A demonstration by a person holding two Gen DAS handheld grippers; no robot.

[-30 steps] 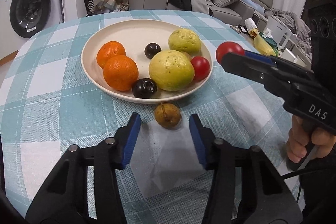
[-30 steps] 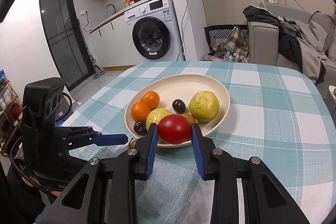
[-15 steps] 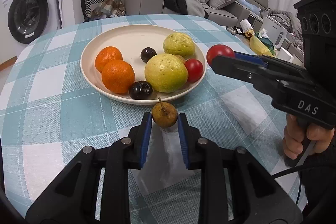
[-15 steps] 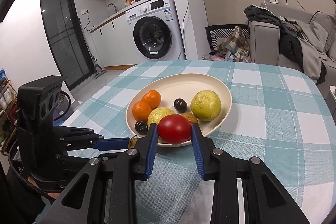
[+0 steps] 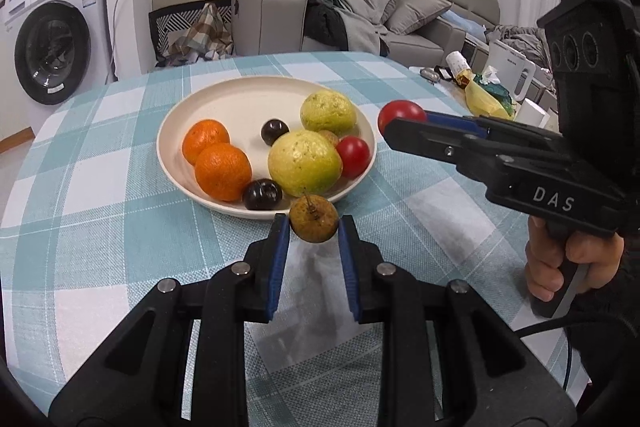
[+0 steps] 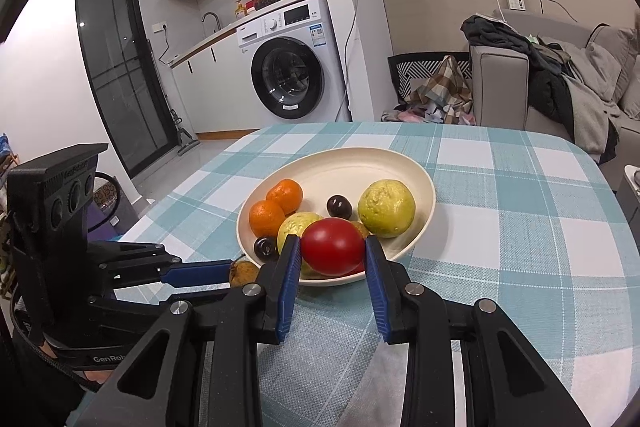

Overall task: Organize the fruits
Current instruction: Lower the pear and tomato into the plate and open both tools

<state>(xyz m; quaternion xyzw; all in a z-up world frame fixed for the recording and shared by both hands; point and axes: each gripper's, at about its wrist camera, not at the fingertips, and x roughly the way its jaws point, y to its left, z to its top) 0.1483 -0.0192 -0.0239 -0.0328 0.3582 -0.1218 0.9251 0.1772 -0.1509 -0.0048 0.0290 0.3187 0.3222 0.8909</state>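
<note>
1. We see the left gripper (image 5: 313, 227) clamped on a brown fruit (image 5: 314, 218), held just in front of the plate (image 5: 172, 135) rim.
2. We see the right gripper (image 6: 333, 255) clamped on a tomato (image 6: 332, 246), at the plate's right-front edge.
3. In the plate: two oranges (image 5: 222, 171), two guavas (image 5: 305, 163), two dark plums (image 5: 262, 193), one tomato.
4. The plate sits on a checked cloth (image 5: 100, 227).

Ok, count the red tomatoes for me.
2. One tomato is clamped in the right claw, held by the plate's near rim. The other tomato lies on the plate beside a guava. Others may hide behind the larger fruit.
</note>
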